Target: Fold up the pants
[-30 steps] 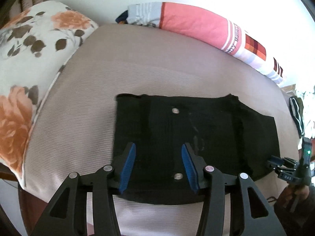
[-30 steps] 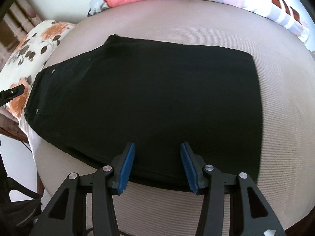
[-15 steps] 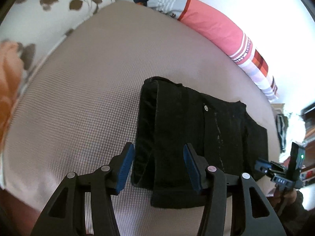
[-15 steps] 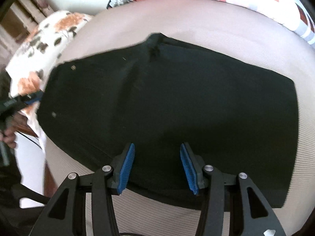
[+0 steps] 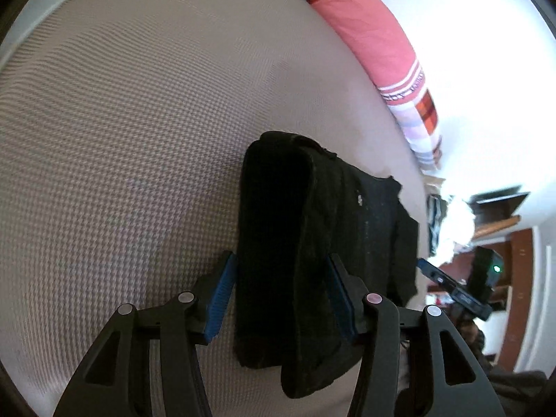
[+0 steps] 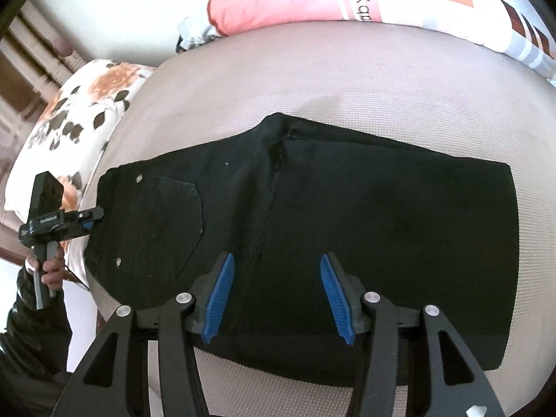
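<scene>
The mattress (image 6: 399, 80), in a pale waffle-weave cover, is filling most of both views, and the black pants (image 6: 365, 215) are lying flat across it, folded leg over leg, waistband toward the flowered pillow (image 6: 69, 132) and hems toward the opposite side.

The right gripper (image 6: 276, 295) is hanging over the near edge of the pants with its jaws about half open and opening a little at this moment; the blue pads (image 6: 219, 295) are standing clear of the cloth, gripping nothing.

The left gripper (image 5: 281, 299) is sitting at the waistband end, its jaws half open and straddling the bunched waistband (image 5: 274, 243); whether the pads are pressing the fabric I cannot tell, since the cloth is filling the whole gap.

Against a second ago, the left view is looking along the pants from the waist end rather than square across them, and the waistband is now rising between the fingers (before, it lay flat beneath them). The right view is showing the garment slightly farther off.

Only the right view is showing the back pocket (image 6: 173, 229) with its rivets and the person's hand (image 6: 48, 271) on the left tool's grip. Only the left view is showing the right tool's green light (image 5: 497, 268).

The pink patterned bolster (image 6: 330, 3) is lying along the far edge.
</scene>
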Demonstrator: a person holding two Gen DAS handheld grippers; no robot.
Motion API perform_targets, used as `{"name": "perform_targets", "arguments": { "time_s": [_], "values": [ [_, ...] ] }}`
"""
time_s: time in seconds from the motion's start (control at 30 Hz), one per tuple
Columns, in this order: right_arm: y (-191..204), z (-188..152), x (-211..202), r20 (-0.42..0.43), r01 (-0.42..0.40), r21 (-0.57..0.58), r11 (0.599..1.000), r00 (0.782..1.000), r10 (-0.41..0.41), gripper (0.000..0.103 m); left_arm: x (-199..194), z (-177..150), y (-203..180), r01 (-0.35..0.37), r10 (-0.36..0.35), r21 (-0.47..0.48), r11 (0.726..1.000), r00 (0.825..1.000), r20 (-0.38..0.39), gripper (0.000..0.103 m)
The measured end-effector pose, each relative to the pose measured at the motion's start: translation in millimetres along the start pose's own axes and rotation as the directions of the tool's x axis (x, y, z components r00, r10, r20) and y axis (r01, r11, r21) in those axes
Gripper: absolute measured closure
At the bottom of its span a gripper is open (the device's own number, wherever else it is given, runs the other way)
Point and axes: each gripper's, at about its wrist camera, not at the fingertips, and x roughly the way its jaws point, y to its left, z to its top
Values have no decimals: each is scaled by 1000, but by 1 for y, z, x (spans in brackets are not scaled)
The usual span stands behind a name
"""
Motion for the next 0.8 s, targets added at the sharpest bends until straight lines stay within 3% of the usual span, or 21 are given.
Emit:
{"name": "perform_targets", "arguments": {
  "time_s": [0.13,0.3,0.4,0.53,0.6,0.7,0.8],
  "values": [
    [2,4,5,3,8,21,1000,1000,-8,53,5,10,4,83,-83,12,996,995,-47,50],
    [4,9,11,4,-3,31,1000,1000,3,53,16,21,9,202,-199,25,979,976,-89,50],
    [5,11,11,13,-11,38,999,1000,11,53,23,25,1,210,-204,58,976,974,-98,50],
    [5,12,9,30,-20,44,999,999,19,53,27,21,-10,140,-137,114,984,990,-30,55],
    [4,12,8,36,-15,48,999,999,14,53,28,13,-23,23,-31,158,987,998,46,60],
    [0,12,3,49,-4,51,999,999,2,53,28,0,-41,-131,108,192,973,986,127,62],
    [-4,11,-6,75,6,47,999,997,-9,53,28,-7,-55,-238,209,186,953,965,160,68]
  ]
}}
